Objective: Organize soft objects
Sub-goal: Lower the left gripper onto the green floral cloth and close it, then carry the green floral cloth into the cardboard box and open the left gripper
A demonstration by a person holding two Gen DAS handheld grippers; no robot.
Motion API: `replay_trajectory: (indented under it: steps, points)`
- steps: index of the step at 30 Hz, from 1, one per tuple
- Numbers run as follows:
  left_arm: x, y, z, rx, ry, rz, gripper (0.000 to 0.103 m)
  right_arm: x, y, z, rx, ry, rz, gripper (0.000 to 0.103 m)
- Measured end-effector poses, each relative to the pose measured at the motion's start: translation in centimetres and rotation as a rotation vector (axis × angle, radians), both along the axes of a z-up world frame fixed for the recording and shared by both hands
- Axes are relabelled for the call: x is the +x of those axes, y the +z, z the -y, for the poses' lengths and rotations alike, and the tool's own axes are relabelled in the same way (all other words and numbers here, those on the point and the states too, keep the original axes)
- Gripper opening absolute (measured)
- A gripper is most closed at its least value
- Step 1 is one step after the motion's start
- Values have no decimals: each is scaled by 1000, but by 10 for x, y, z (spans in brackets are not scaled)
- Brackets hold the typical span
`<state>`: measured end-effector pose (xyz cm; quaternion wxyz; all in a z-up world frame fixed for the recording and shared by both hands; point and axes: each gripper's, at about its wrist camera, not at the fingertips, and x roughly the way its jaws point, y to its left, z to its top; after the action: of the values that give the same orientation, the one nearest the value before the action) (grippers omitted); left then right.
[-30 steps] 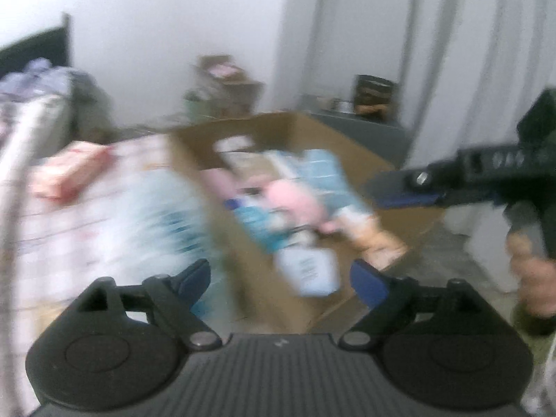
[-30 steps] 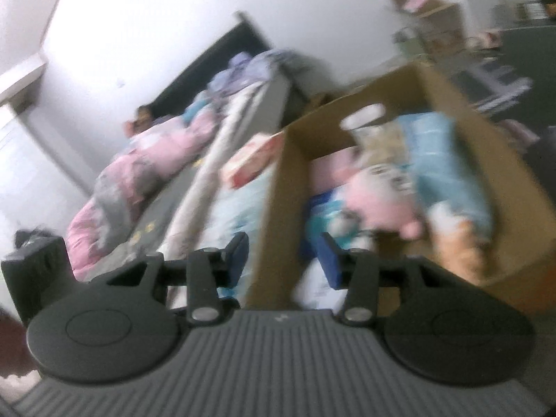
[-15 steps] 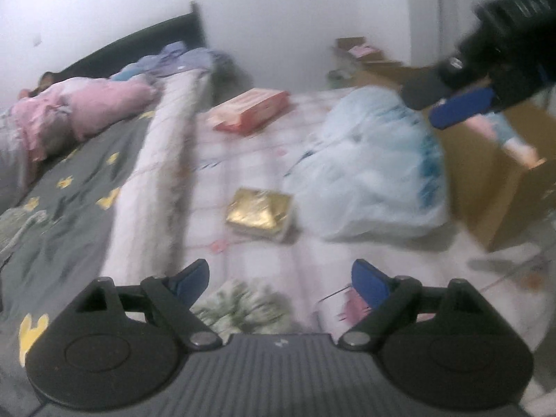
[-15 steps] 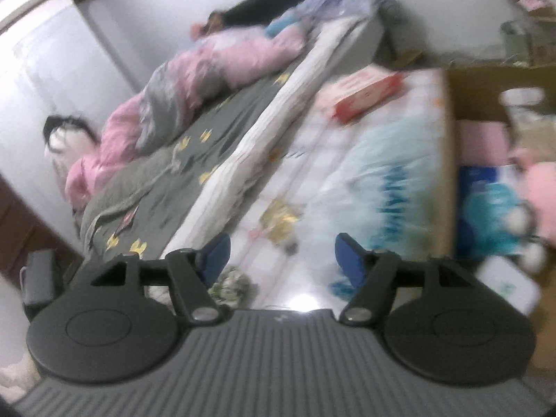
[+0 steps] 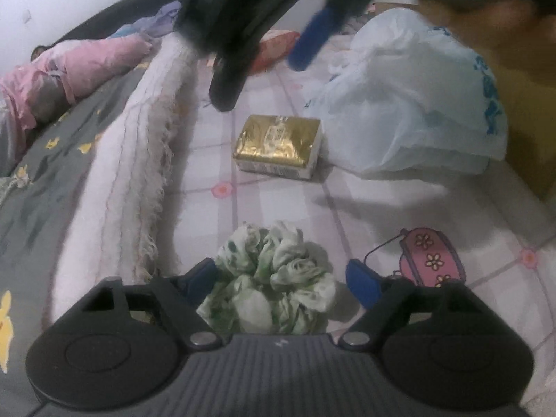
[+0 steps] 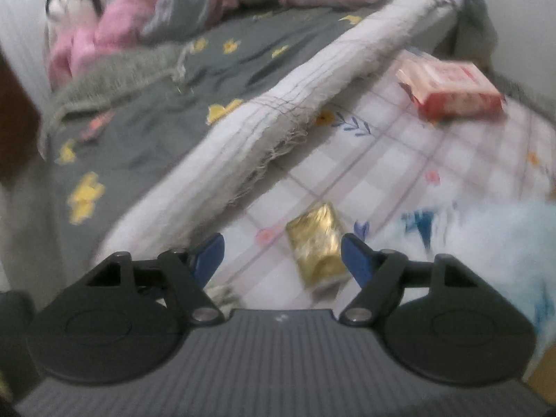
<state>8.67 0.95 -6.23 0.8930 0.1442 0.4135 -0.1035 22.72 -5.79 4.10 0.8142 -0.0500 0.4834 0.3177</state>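
Note:
A crumpled green-and-white cloth (image 5: 274, 285) lies on the checked bed sheet between the open fingers of my left gripper (image 5: 281, 279), which is low over it. A gold-wrapped pack (image 5: 278, 144) lies beyond it; it also shows in the right wrist view (image 6: 318, 245). My right gripper (image 6: 282, 255) is open and empty above the gold pack; it crosses the top of the left wrist view (image 5: 264, 31), blurred. A white plastic bag (image 5: 417, 93) lies to the right of the pack.
A red-and-white box (image 6: 451, 90) lies further up the bed. A folded white blanket (image 6: 264, 139) and a grey quilt (image 6: 146, 111) run along the left. Pink bedding (image 5: 69, 69) lies at the head. A cardboard box wall (image 5: 528, 104) stands at the right.
Both grippers swung from the cardboard box to the bed. The left dropped down around the green-and-white cloth. The right moved over the gold pack.

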Motion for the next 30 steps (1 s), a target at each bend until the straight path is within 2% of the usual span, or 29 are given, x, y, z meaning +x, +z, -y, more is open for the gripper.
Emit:
replay_trajectory:
  steps: [5, 8, 11, 13, 15, 16, 19, 23, 30]
  points:
    - [2, -4, -5, -30, 1, 15, 73, 31, -39, -30, -101, 49, -17, 74]
    - [3, -4, -6, -41, 1, 20, 65, 41, -63, -40, -161, 67, -45, 74]
    - [3, -3, -8, -40, -11, 26, 55, 48, -77, -42, -171, 61, -95, 72]
    - [3, -3, -9, -36, -4, 35, 45, 52, -82, -40, -162, 55, -129, 72]
    - [4, -2, -11, -31, 15, 42, 36, 55, -86, -37, -154, 34, -149, 63]
    - [4, -1, -11, -30, 20, 46, 31, 55, -86, -35, -147, 28, -145, 58]
    - [5, 3, -15, -42, 41, 61, 20, 57, -83, -28, -102, -4, -163, 56]
    - [4, 14, -18, -33, 63, 91, 17, 52, -66, -17, -47, -35, -132, 55]
    - [-7, 65, -10, -57, 43, 215, 17, 33, 9, 39, 169, -116, -40, 55]
